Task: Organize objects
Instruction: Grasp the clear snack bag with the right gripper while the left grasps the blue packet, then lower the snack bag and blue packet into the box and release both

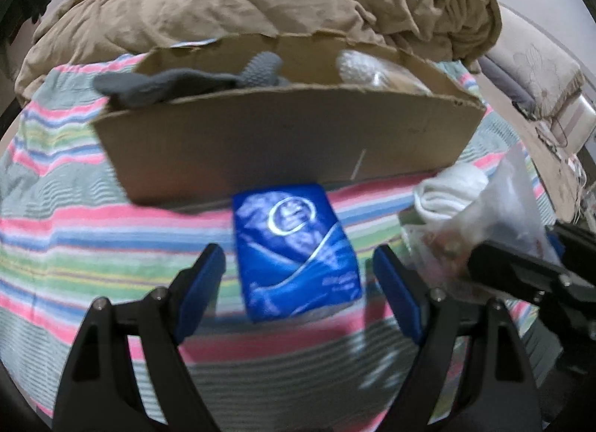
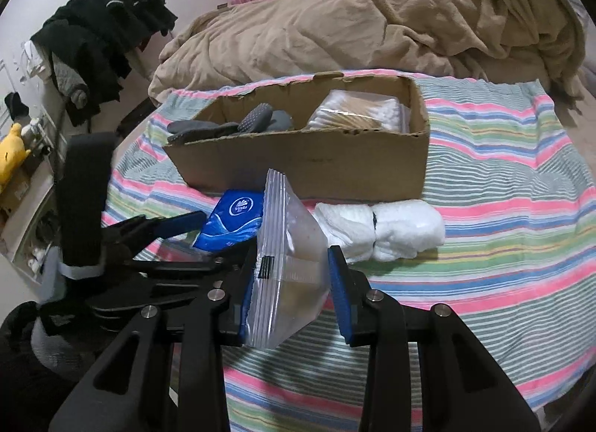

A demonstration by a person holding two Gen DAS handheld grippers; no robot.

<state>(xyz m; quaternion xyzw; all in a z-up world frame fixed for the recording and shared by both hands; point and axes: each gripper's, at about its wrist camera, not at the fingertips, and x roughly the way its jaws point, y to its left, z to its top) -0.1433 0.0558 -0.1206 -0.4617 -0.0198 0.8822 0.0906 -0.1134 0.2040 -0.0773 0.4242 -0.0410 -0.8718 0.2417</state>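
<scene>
A blue tissue pack (image 1: 294, 245) lies on the striped bedspread just in front of a cardboard box (image 1: 283, 141). My left gripper (image 1: 298, 260) is open around the pack, with a small gap between the pack and each blue pad. My right gripper (image 2: 294, 257) is shut on a stack of clear zip bags (image 2: 290, 231), held upright above the bedspread. The left wrist view shows those bags (image 1: 503, 201) and the right gripper (image 1: 521, 275) at its right edge. In the right wrist view the tissue pack (image 2: 231, 223) sits beside the left gripper's finger (image 2: 178, 225).
The cardboard box (image 2: 305, 167) holds grey socks (image 2: 238, 123) on its left and a clear pack of cotton swabs (image 2: 357, 111) on its right. A white rolled cloth (image 2: 380, 231) lies before the box. A crumpled tan duvet (image 2: 354, 22) is heaped behind it.
</scene>
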